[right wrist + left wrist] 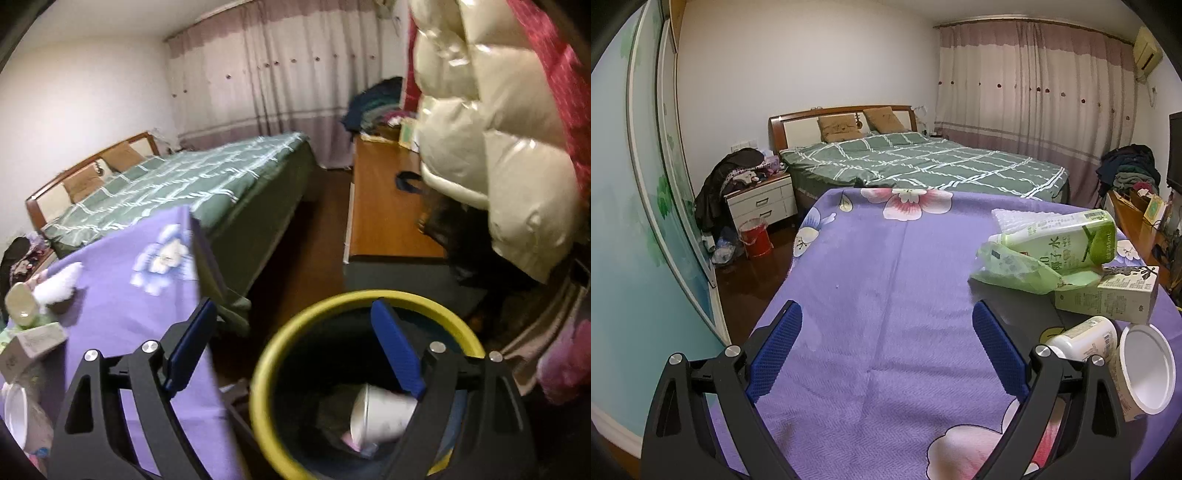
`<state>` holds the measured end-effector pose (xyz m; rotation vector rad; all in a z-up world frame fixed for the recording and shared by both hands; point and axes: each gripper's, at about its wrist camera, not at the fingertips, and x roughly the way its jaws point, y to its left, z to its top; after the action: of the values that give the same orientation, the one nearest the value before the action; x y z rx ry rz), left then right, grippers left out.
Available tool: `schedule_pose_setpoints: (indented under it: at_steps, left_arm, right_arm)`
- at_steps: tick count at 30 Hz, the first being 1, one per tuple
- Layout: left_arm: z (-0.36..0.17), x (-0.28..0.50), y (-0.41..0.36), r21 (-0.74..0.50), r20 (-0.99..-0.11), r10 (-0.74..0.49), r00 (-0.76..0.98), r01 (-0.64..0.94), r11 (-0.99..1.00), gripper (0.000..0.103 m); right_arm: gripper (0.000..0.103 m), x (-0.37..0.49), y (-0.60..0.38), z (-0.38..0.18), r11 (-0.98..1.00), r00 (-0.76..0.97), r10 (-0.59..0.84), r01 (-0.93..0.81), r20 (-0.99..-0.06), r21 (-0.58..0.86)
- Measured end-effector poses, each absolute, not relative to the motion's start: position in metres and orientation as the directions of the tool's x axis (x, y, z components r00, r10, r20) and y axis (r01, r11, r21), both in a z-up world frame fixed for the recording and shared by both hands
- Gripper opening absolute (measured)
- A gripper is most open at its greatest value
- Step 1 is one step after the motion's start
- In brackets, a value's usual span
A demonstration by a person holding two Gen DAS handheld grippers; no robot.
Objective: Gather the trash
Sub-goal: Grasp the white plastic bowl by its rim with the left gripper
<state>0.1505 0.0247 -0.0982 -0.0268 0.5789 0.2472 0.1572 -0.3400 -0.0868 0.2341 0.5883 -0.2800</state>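
White cup (380, 415) lying on side in yellow-rimmed bin (280, 350), mouth pointing left. Right claw (295, 354) gaping, empty, above bin. Left claw (886, 354) gaping over tabletop (886, 258).

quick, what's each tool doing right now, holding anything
Left tool: open, empty, over the purple cloth.
Right tool: open, empty, above the bin with a white cup inside.

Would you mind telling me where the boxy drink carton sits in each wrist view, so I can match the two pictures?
Left wrist view: the drink carton lies at the right edge on the purple cloth, below the green bottle.
Right wrist view: the carton is at the far left edge, blurred.
Shared landmark: the green checked bed.
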Motion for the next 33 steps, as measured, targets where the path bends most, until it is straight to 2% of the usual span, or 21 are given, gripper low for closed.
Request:
schedule_pose_setpoints:
  at_steps: [3, 5, 14, 17, 23, 27, 30, 33]
  left_arm:
    - [-0.095, 0.143, 0.023, 0.014, -0.521, 0.188, 0.833, -0.211, 0.977, 0.092]
    - [-0.093, 0.138, 0.016, -0.011, -0.535, 0.133, 0.834, -0.164, 0.986, 0.092]
    - [-0.079, 0.103, -0.059, -0.070, -0.567, -0.217, 0.795, 0.216, 0.974, 0.092]
    - [-0.088, 0.097, -0.091, -0.096, -0.619, -0.328, 0.714, 0.345, 0.934, 0.092]
    - [-0.119, 0.119, -0.129, -0.098, -0.703, -0.329, 0.630, 0.373, 0.923, 0.092]
    - [-0.133, 0.139, -0.144, -0.082, -0.735, -0.289, 0.613, 0.343, 0.936, 0.092]
    - [-0.137, 0.151, -0.150, -0.123, -0.755, -0.297, 0.584, 0.319, 0.940, 0.084]
    - [-0.138, 0.160, -0.150, -0.122, -0.754, -0.285, 0.591, 0.300, 0.946, 0.082]
  right_arm:
    - [0.081, 0.166, -0.317, -0.088, 0.954, 0.805, -0.165, 0.277, -0.570, 0.115]
    - [0.081, 0.170, -0.305, -0.085, 0.965, 0.816, -0.152, 0.244, -0.558, 0.094]
    - [0.083, 0.175, -0.284, -0.085, 0.978, 0.816, -0.150, 0.205, -0.558, 0.037]
    - [0.083, 0.177, -0.289, -0.087, 0.975, 0.810, -0.139, 0.212, -0.570, 0.064]
    - [0.083, 0.174, -0.292, -0.086, 0.974, 0.814, -0.131, 0.212, -0.566, 0.080]
    - [0.084, 0.175, -0.289, -0.087, 0.976, 0.812, -0.132, 0.208, -0.568, 0.070]
    - [0.084, 0.175, -0.290, -0.087, 0.975, 0.813, -0.128, 0.207, -0.568, 0.076]
    - [0.084, 0.177, -0.290, -0.087, 0.975, 0.808, -0.127, 0.209, -0.575, 0.078]
